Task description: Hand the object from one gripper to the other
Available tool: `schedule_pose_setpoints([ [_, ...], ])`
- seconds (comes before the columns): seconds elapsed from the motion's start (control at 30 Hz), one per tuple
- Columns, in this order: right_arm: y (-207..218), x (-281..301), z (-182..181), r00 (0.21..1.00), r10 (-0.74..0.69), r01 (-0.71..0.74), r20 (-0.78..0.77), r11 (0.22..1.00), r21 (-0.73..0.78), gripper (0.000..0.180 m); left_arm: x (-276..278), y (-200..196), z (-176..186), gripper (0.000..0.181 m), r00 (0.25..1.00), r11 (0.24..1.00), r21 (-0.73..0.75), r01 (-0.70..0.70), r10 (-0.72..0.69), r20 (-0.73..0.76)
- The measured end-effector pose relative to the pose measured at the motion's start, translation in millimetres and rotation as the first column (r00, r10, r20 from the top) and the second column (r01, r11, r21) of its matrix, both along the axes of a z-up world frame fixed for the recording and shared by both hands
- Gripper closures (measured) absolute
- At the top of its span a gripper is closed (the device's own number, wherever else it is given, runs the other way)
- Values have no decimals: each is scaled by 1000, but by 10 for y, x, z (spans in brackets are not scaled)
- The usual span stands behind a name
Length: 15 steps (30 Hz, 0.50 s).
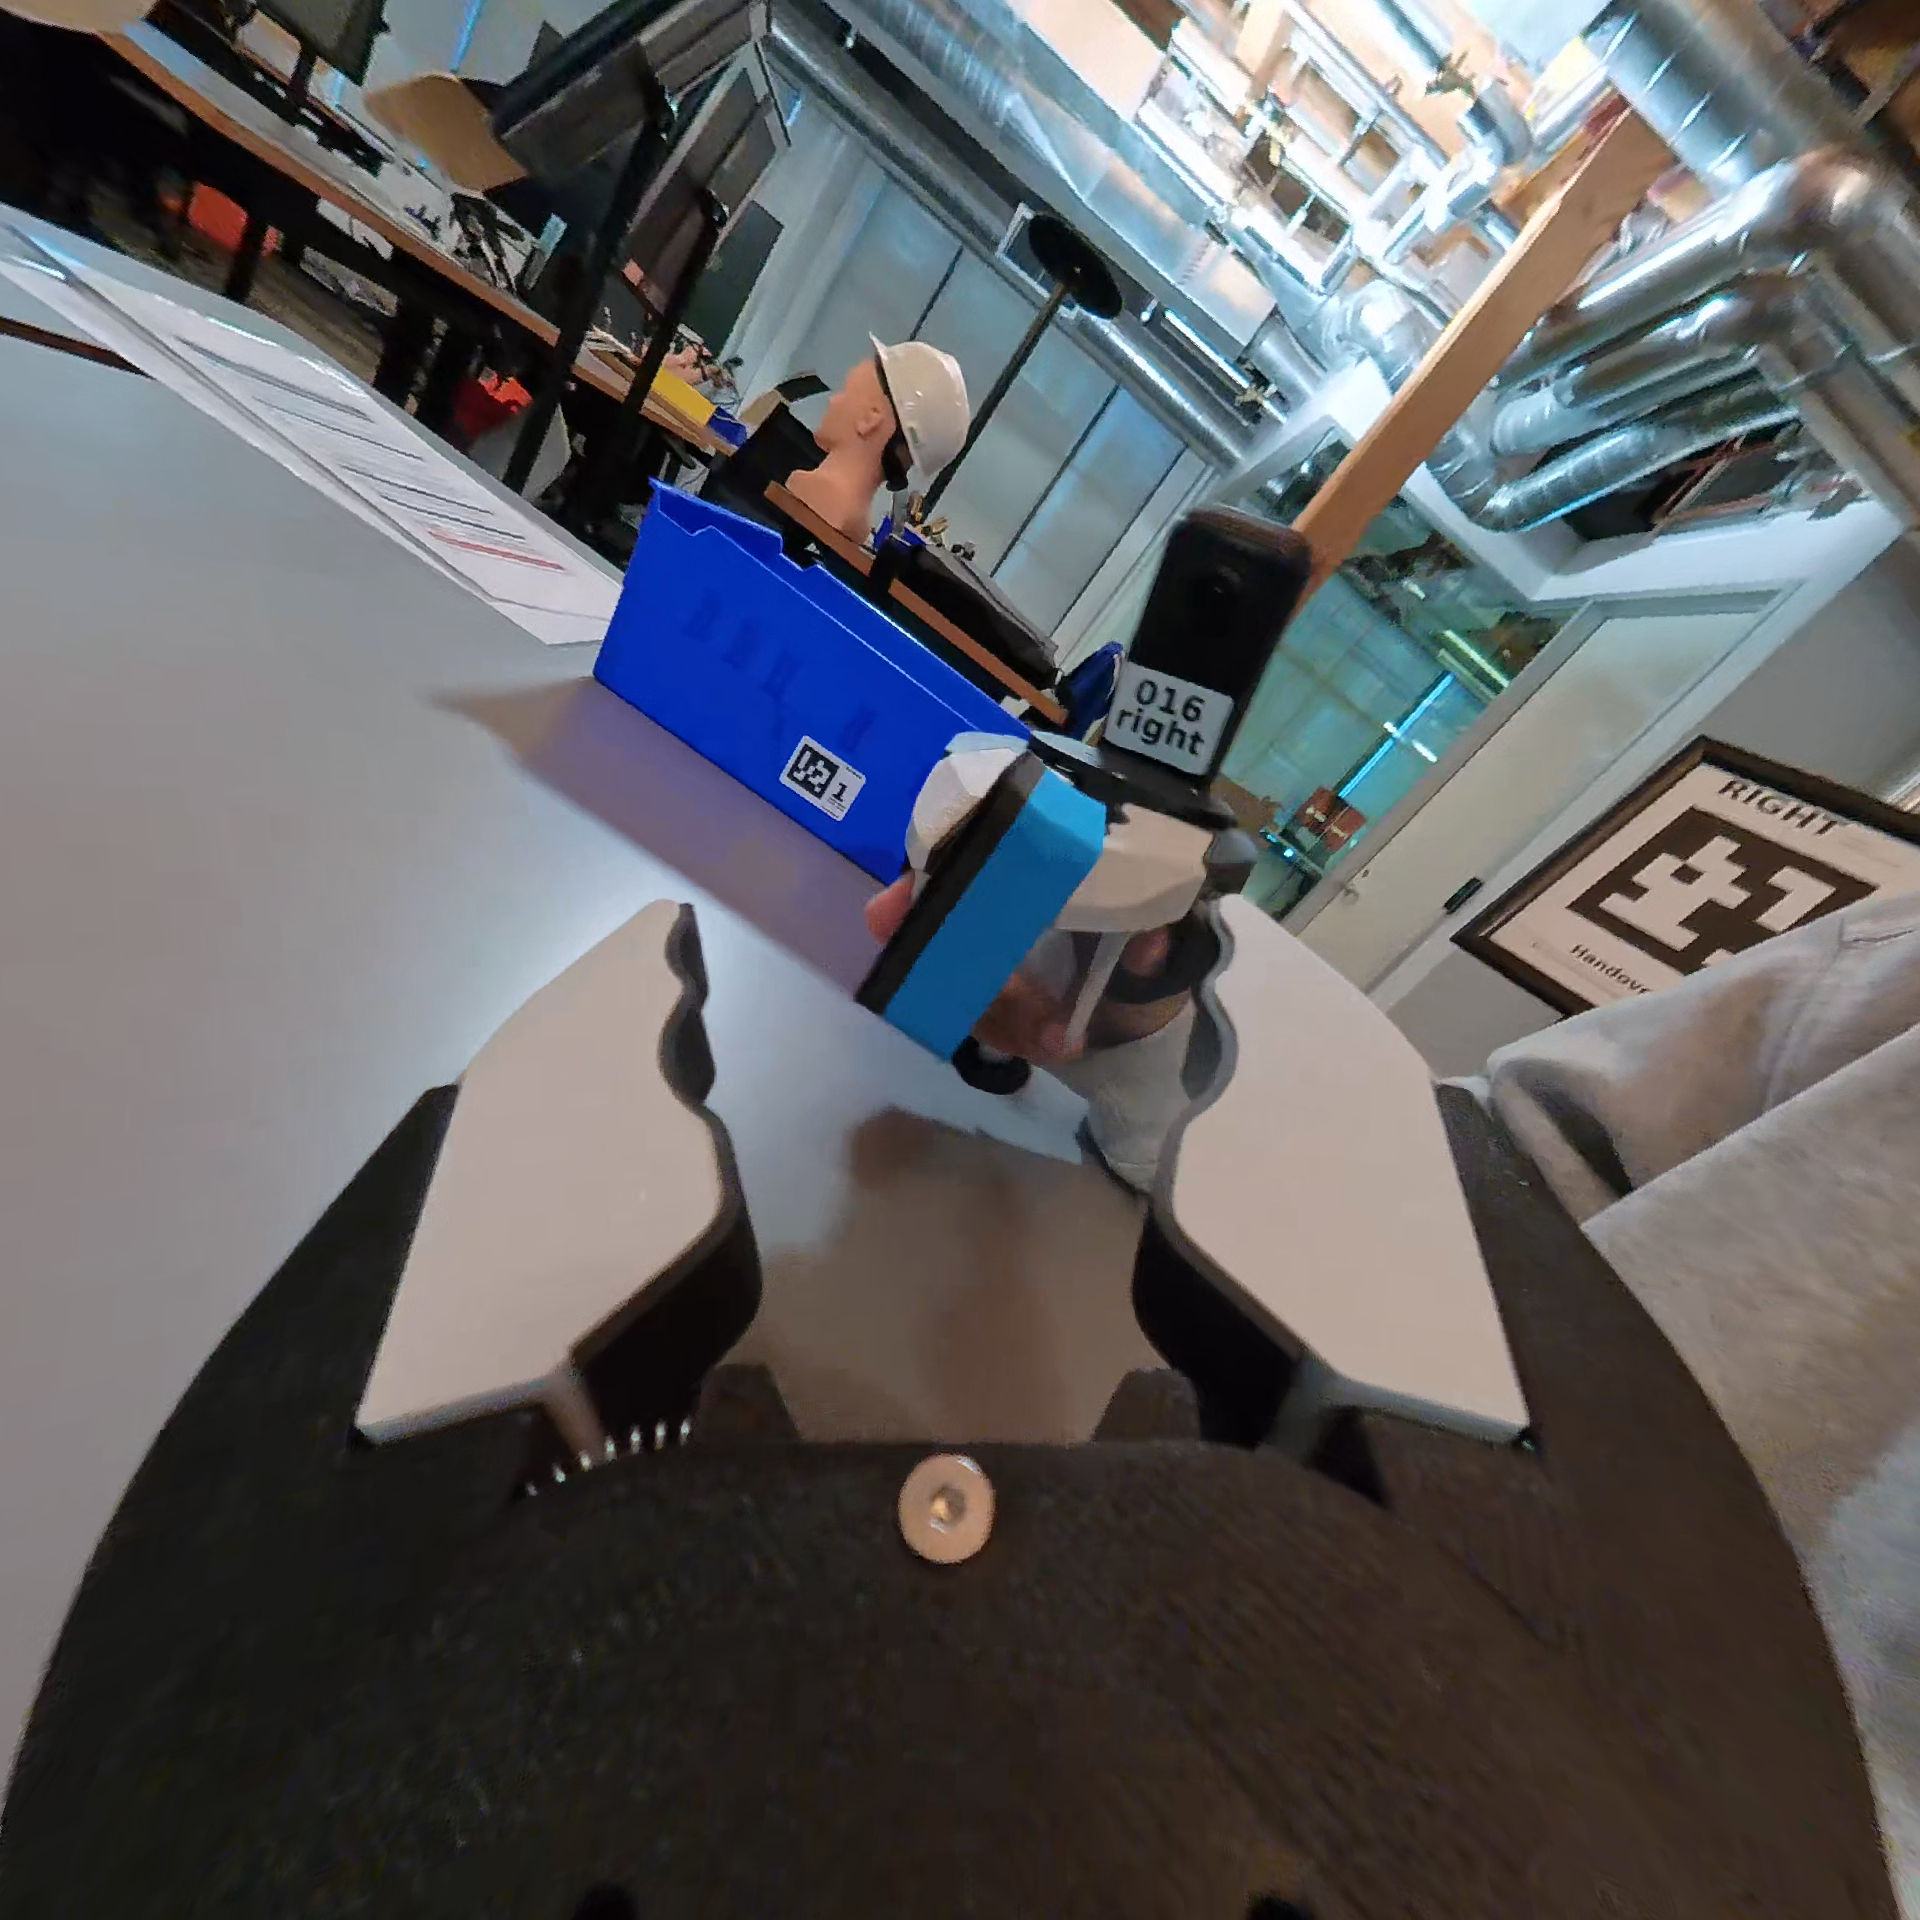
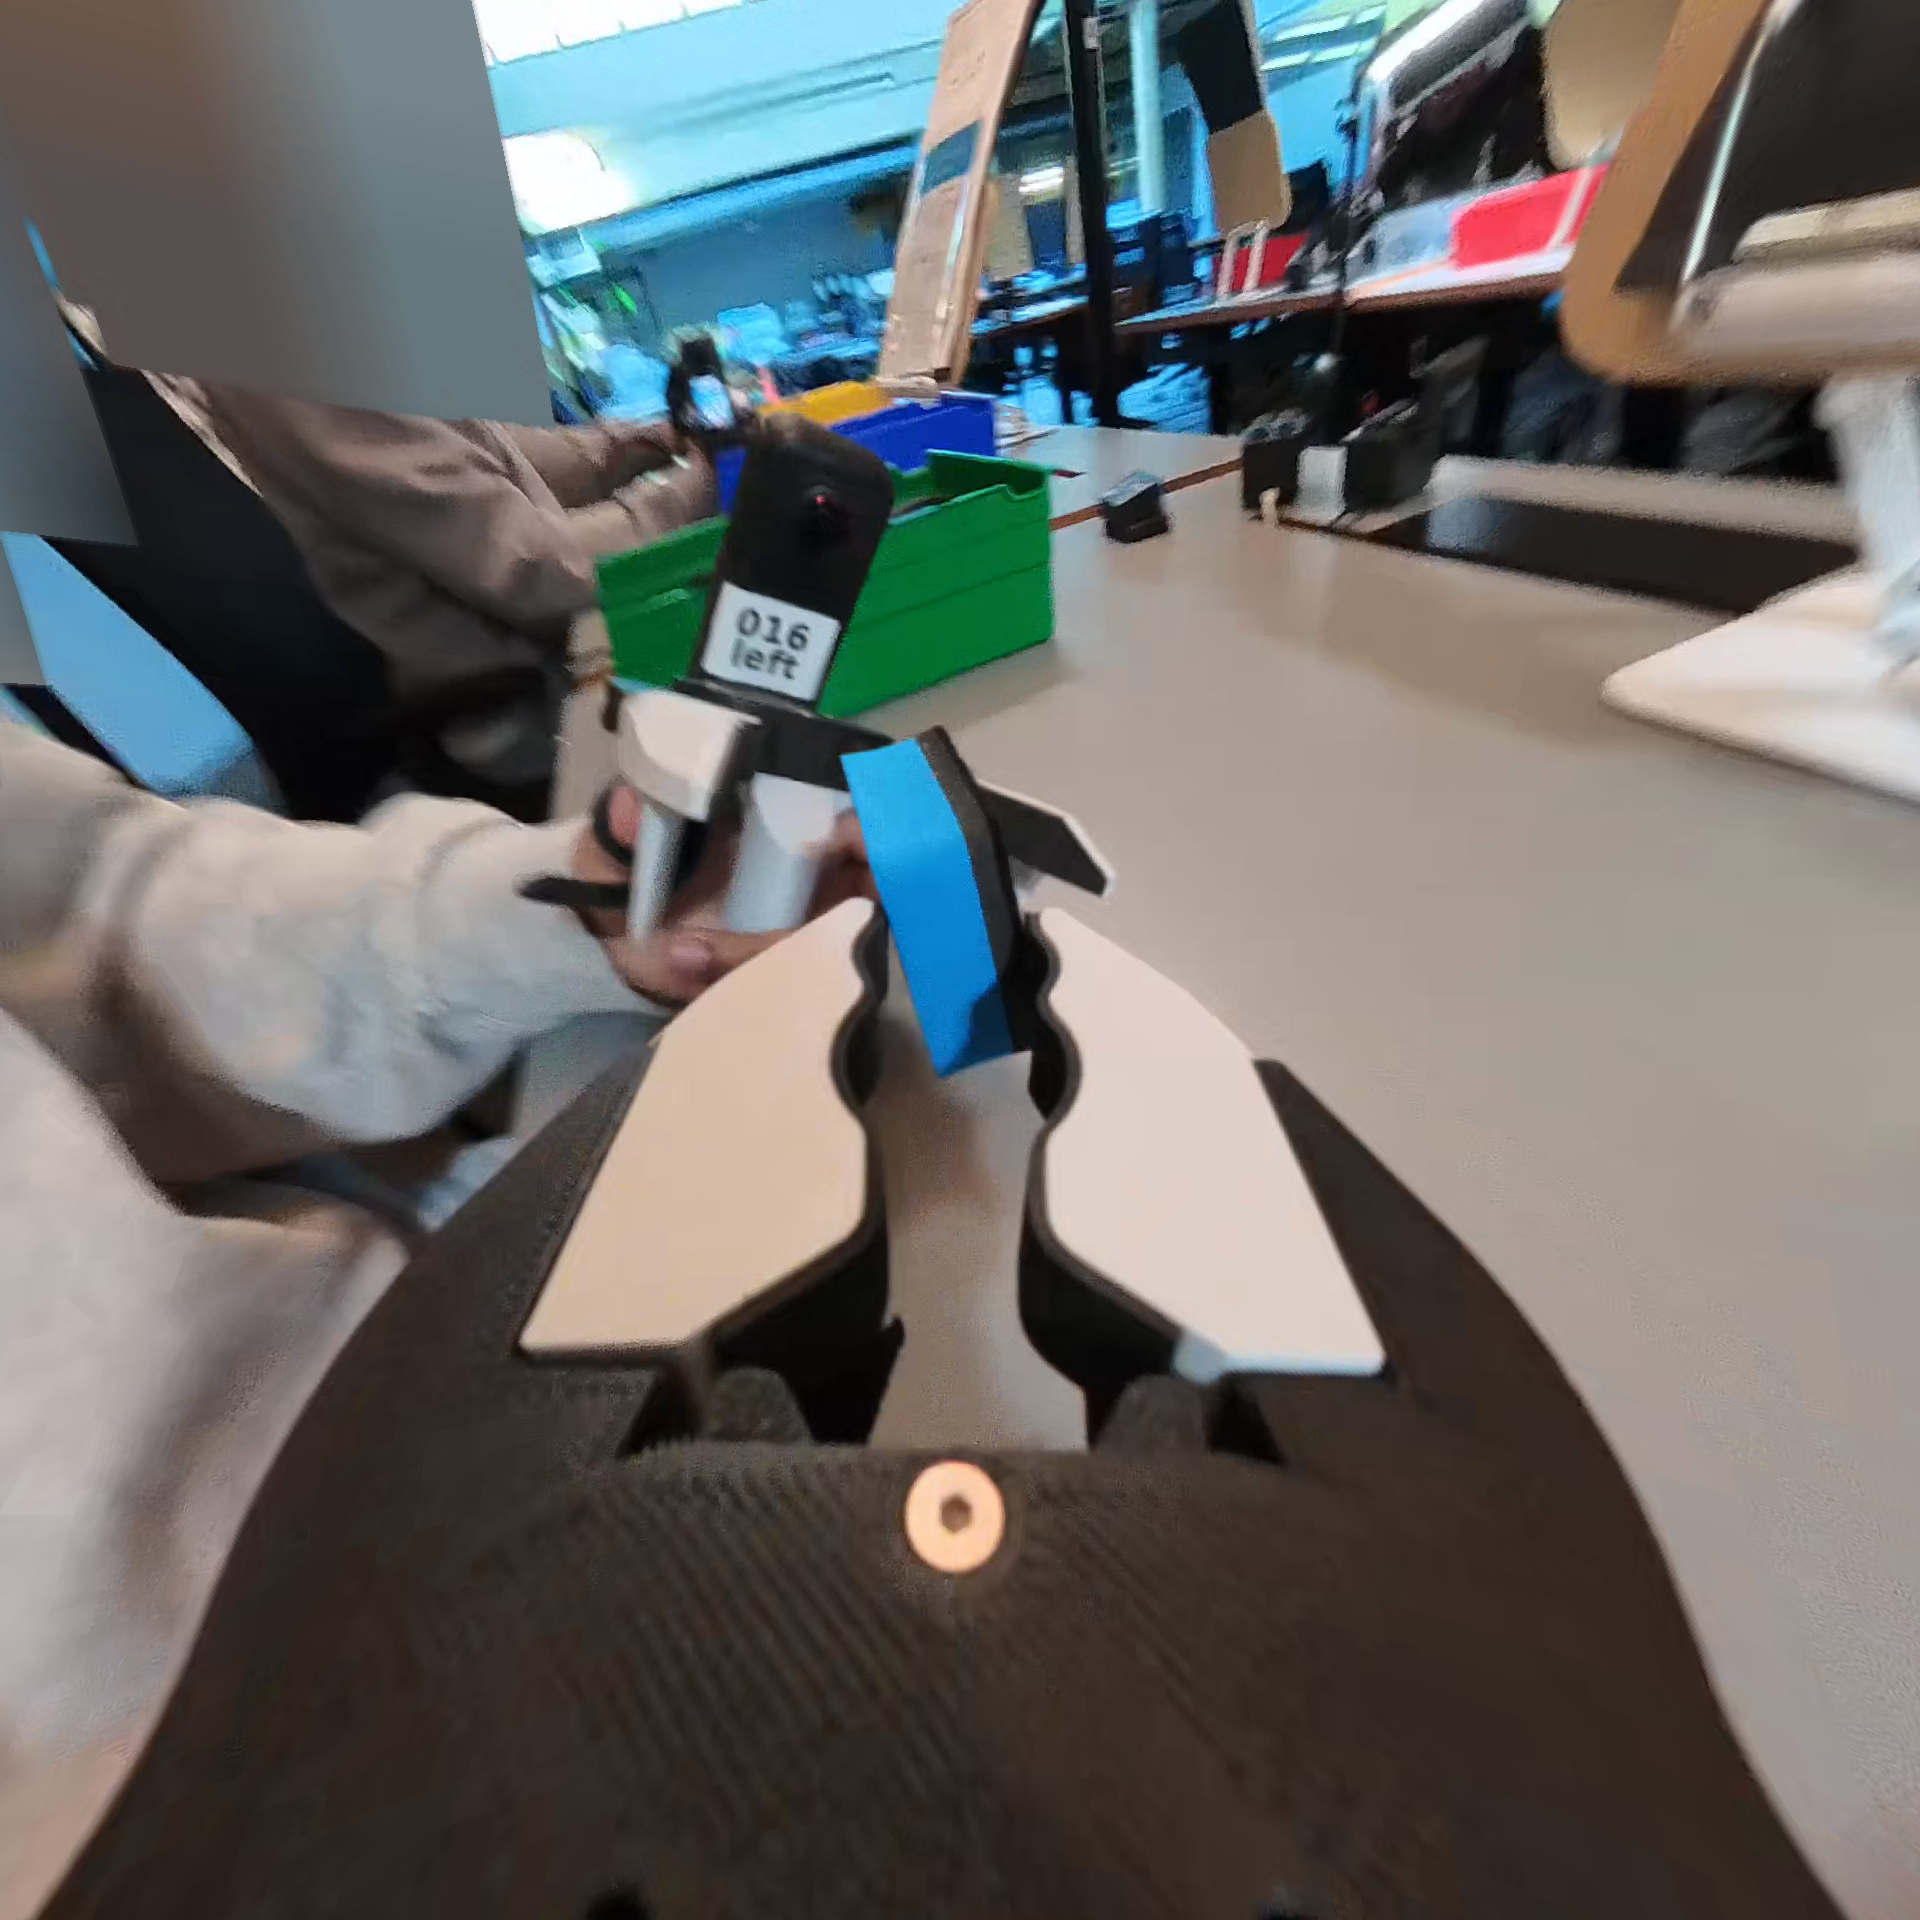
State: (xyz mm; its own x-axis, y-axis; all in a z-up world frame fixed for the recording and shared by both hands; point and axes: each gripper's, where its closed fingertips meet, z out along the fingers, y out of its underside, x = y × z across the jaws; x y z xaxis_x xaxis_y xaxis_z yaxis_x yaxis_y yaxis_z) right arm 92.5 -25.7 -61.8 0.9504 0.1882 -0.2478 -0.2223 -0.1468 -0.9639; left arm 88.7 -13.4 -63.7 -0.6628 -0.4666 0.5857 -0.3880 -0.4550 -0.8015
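Grey table (image 1: 260,831), workshop behind. Right gripper (image 2: 951,956) clamps blue-black block (image 2: 940,914) at 12 o'clock. Left gripper (image 1: 951,966) wide, empty, block (image 1: 987,925) just ahead. Handover not yet done; left must close, right release.

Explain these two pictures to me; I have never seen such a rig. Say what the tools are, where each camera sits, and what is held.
A person holds a two-finger hand tool in each hand; each carries a camera looking along its fingers. The left wrist view shows the left gripper, open and empty, over a grey table. Beyond it stands a blue plastic bin. The right wrist view shows the right gripper shut on a flat blue block with a black foam layer. A green plastic bin stands behind it on the table.
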Motion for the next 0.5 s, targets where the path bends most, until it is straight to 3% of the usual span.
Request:
schedule_pose_setpoints([
  [0.2, -31, -13, 78, 957, 96, -88, -275, 995, 40, 155, -46, -19, 15, 120, 999, 999, 31, 24, -25, 31],
  [0.33, -9, -66, 11, 937, 126, -131, -327, 991, 4, 155, -60, -52, -13, 126, 999, 998, 48, 41, -43, 24],
  [0.43, 18, -86, -39, 935, 121, -137, -332, 990, -23, 155, -105, -80, -18, 151, 996, 995, 50, 84, -85, 21],
  [0.5, 18, -79, -46, 934, 120, -136, -336, 990, -24, 156, -117, -85, -28, 155, 995, 994, 43, 102, -103, 6],
])
